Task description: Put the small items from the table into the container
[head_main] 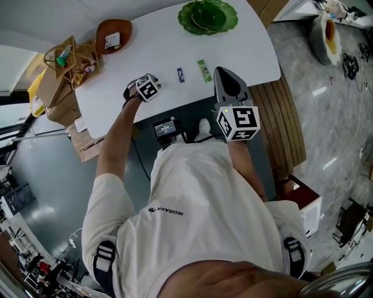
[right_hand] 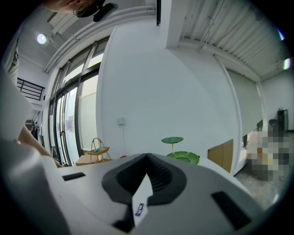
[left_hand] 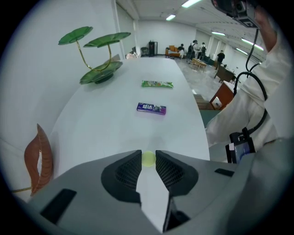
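White-walled rm w/ tall windows, grey polished floor, ceiling strip lights.

place: big open-plan office hall | seen: long white table, strip ceiling lights, tall windows, people standing far back

Table, white top.
- Middle band, left edge to right edge: bare, free passage.
- Far edge, right of middle: green leaf dish, raised leaves on stalks, tall obstacle.
- Far left corner: brown leaf dish.
- Toward near edge, middle: purple packet, green packet; flat, apart, gap between.
- Off left edge: wicker basket, near corner.
- Near edge: left gripper clamped on yellow-green ball; right gripper, jaws together, just beside green packet.
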### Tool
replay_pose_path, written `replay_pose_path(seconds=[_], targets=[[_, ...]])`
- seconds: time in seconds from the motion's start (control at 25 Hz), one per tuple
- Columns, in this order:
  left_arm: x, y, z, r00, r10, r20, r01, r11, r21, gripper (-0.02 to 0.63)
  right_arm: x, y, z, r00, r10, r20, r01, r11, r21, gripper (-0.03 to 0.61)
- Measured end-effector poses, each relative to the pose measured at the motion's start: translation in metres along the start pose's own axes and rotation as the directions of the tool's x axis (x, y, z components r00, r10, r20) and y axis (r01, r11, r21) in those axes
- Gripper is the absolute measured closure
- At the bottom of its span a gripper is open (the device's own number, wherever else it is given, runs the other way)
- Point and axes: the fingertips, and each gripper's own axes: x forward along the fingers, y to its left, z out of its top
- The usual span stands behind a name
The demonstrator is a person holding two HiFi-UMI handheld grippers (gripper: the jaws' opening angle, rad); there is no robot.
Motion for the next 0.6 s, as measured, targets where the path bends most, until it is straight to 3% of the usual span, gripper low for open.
replay_pose_path(seconds=[0.2,0.6], targets=[[-0.011,0.009,0.021,0.997,0.017,0.082,-0.012,0.998,-0.063,0.515,0.001,-0.001,0.002,1.0,0.0,0.01,0.0,1.0,-0.001,0.571],[-0.042,0.019,0.078,0.974,0.065,0.217,-0.046,0.995,-0.092,0.515,-0.003,-0.004,0.008,1.0,-0.014,0.022,0.014,1.0,-0.007,0.571]])
